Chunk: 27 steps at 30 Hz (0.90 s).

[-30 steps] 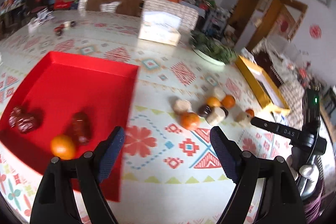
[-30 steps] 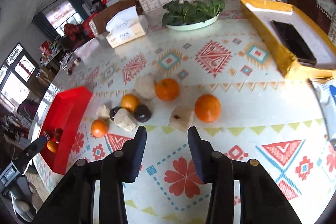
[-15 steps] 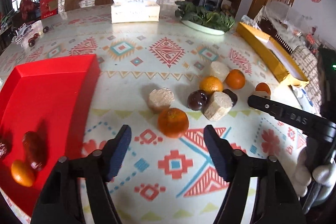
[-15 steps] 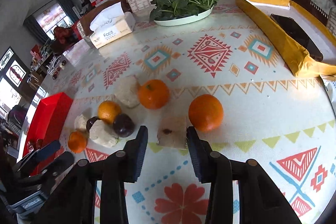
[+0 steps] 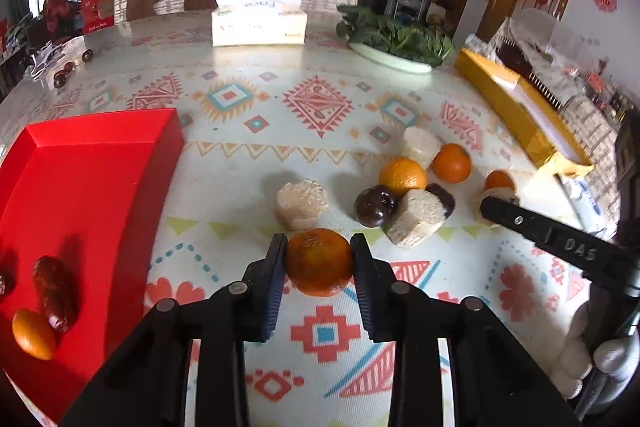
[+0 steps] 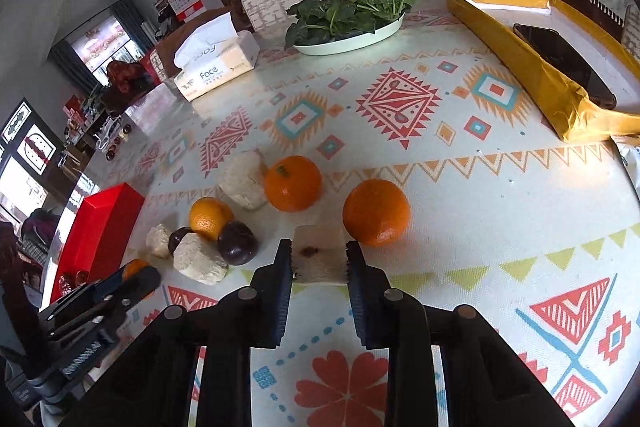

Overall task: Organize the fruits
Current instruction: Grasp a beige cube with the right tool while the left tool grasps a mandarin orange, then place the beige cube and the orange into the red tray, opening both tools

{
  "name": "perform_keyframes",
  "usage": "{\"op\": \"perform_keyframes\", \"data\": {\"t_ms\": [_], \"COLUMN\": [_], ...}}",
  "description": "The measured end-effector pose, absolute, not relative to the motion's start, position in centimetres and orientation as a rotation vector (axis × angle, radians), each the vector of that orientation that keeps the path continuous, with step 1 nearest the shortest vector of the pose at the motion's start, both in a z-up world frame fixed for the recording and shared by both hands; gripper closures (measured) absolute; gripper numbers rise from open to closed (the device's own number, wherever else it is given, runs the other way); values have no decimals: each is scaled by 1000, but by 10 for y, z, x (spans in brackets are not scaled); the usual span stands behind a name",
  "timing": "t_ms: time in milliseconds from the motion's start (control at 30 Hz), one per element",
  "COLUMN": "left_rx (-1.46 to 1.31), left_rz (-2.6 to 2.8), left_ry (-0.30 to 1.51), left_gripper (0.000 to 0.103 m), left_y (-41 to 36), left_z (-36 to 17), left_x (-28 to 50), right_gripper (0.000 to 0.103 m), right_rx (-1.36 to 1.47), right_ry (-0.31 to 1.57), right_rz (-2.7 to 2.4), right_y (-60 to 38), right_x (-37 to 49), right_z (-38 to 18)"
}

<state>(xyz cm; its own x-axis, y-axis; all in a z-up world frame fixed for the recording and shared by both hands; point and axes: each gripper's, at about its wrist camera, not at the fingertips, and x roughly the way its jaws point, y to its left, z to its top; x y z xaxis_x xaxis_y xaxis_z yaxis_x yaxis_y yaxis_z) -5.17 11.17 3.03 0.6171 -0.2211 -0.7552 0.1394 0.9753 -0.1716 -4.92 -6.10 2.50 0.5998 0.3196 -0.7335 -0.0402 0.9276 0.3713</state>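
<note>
Whereas a second ago both grippers hovered with gaps between their pads above the patterned tablecloth (image 5: 248, 155), each has since come down and its jaws have just been closing on something. The left gripper (image 5: 319, 261) now clenches a mandarin (image 5: 319, 262), which sits on the cloth at about 3 o'clock from the red tray (image 5: 80, 195); being round, it shows no long axis. The right gripper (image 6: 319, 261) grasps a pale sugarcane chunk (image 6: 319, 253), its flat cut face turned toward the camera, with an orange (image 6: 376, 211) just beside it at 1 o'clock. Whether the chunk's long axis runs away from the camera cannot be told.
</note>
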Motion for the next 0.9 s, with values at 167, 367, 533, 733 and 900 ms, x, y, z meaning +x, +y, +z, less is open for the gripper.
{"op": "perform_keyframes", "data": {"t_ms": [167,367,533,733,900], "left_rx": [-166,-256,-322,-364,-379], "left_rz": [-215,-152,-63,32,69], "left_ry": [833,763,726,707,743], "left_gripper": [72,72,72,72,72], "left_y": [133,185,236,292,325], "left_z": [49,72,80,86,75], "left_x": [-72,-99,-110,-108,-90], "right_gripper": [75,75,75,75,75], "right_rx": [346,323,274,217,131], "right_ry": [884,840,823,856,884], "right_rz": [243,325,435,597,690], "right_y": [-58,-35,6,79,146], "right_x": [-62,-82,-93,-91,-86], "right_z": [37,67,90,103,99]}}
